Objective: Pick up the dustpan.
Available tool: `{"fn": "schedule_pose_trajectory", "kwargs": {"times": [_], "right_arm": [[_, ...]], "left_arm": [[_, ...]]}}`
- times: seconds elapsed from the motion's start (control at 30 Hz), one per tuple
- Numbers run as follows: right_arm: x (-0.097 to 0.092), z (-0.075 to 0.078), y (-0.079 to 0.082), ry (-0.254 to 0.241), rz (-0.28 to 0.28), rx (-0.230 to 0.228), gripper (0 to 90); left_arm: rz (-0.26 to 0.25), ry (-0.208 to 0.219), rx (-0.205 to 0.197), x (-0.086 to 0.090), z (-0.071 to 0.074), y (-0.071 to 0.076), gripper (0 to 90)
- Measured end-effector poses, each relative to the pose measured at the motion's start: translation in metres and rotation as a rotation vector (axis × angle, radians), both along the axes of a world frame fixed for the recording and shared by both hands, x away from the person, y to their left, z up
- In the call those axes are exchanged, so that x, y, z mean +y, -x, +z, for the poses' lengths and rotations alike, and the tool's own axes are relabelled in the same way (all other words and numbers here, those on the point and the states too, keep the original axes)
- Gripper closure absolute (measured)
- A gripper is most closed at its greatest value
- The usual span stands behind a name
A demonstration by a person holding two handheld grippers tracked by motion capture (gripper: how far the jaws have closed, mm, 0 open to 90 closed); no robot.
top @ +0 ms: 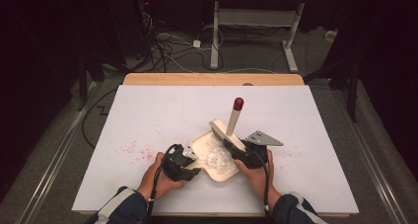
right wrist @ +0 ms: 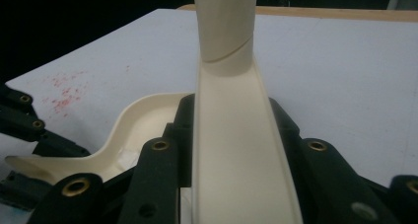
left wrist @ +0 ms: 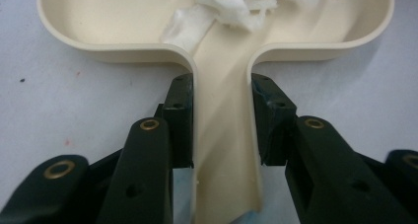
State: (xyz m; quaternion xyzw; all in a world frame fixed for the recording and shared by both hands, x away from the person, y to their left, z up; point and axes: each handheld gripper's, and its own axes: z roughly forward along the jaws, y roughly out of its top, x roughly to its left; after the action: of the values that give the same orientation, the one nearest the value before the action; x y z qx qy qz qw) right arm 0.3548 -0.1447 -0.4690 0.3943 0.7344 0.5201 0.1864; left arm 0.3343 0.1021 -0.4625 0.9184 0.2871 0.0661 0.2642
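Note:
A cream dustpan [top: 224, 172] lies near the table's front edge with white crumpled scraps [top: 217, 156] in its tray. My left gripper [top: 193, 168] is shut on the dustpan's handle [left wrist: 223, 150], one pad on each side of it, with the pan's rim [left wrist: 113, 52] and the scraps [left wrist: 231, 7] just ahead. My right gripper [top: 242, 155] is shut on the flat cream base of a brush [right wrist: 236, 160]. The brush's round handle [top: 233, 120] tilts up and away and ends in a red tip [top: 238, 103]. Part of the dustpan [right wrist: 130, 123] shows to the left of the brush.
Red specks [top: 132, 150] are scattered on the white table sheet [top: 162, 110] left of the pan. A wooden edge [top: 212, 79] runs along the back. Cables and another table's legs [top: 215, 41] stand on the floor beyond.

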Motion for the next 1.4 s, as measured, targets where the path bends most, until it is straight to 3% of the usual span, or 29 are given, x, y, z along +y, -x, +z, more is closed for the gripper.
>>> {"fn": "schedule_pose_trajectory", "kwargs": {"times": [0.23,0.37,0.57,0.7,1.13,1.27,1.4], "right_arm": [[0.012,0.004,0.010,-0.016,0.062,0.003,67.7],[0.021,0.006,0.015,0.028,0.096,-0.030,67.7],[0.008,0.023,0.016,0.020,0.066,-0.081,67.7],[-0.008,0.035,0.012,-0.020,0.025,-0.102,67.7],[-0.044,0.039,0.000,-0.036,-0.016,-0.084,67.7],[-0.049,0.037,-0.001,-0.014,-0.007,-0.083,67.7],[-0.052,0.035,-0.002,-0.009,-0.008,-0.074,67.7]], "left_arm": [[0.000,0.001,0.003,-0.001,0.000,-0.001,63.6],[-0.001,0.001,-0.001,0.001,0.001,-0.001,63.6],[-0.003,-0.004,-0.009,0.006,0.002,-0.001,63.6],[-0.015,-0.020,-0.016,0.012,0.003,-0.001,63.6],[0.023,0.006,-0.071,0.051,0.014,-0.004,63.7],[0.040,0.040,-0.085,0.074,0.022,-0.003,63.7],[0.047,0.027,-0.095,0.096,0.025,0.006,63.7]]}}
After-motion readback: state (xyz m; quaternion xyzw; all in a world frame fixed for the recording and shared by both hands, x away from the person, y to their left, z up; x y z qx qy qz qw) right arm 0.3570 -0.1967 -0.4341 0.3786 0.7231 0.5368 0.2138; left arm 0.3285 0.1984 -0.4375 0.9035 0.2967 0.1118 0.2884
